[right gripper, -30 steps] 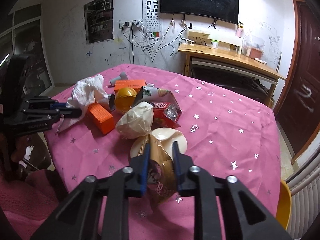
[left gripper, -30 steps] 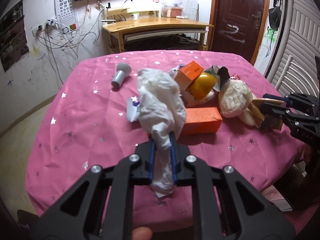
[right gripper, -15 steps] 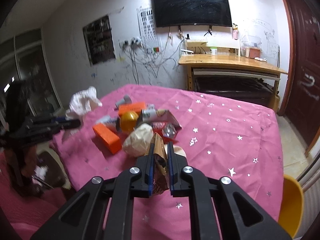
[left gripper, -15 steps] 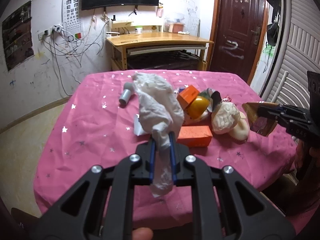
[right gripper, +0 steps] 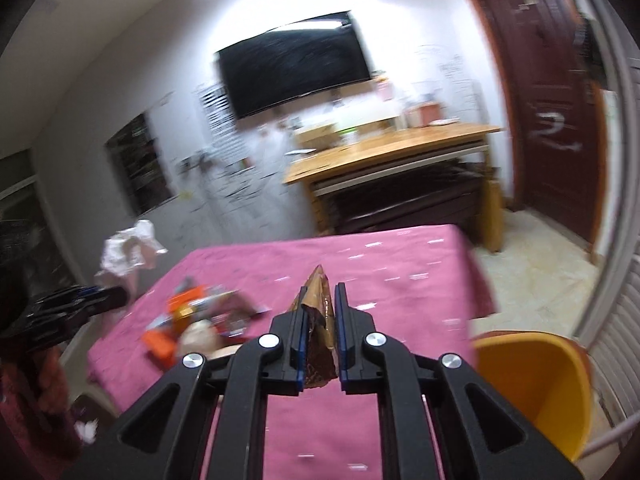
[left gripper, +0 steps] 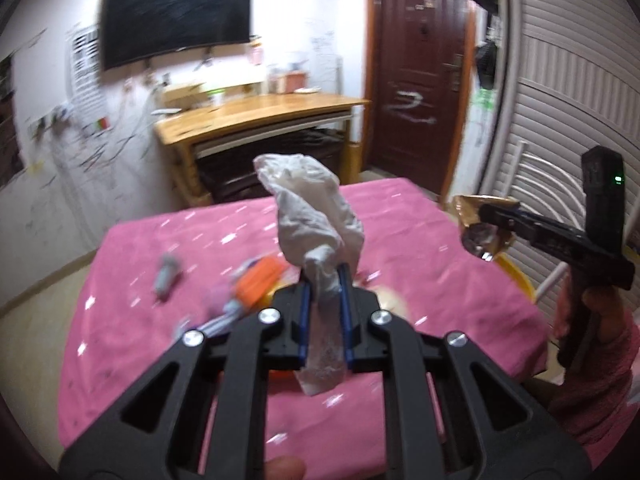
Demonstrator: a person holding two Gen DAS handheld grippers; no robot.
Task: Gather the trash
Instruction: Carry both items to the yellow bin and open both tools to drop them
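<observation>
Trash pile (right gripper: 192,320) on pink table (right gripper: 400,272), well below both claws. Yellow bin (right gripper: 532,384) beside table. Left gripper (left gripper: 325,280) clamped on crumpled white bag (left gripper: 312,208), held up in air. Right gripper (right gripper: 320,304) nearly closed, pinching brown foil wrapper (right gripper: 318,328) above table.

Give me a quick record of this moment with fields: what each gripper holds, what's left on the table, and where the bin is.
left gripper: shut on white crumpled plastic bag, lifted above the table
right gripper: shut on brown wrapper, lifted
table: pink starred cloth
left on table: orange box, grey cylinder, blurred pile of other trash
yellow bin: beside the table's edge, right of the right gripper
image quality: motion-blurred
</observation>
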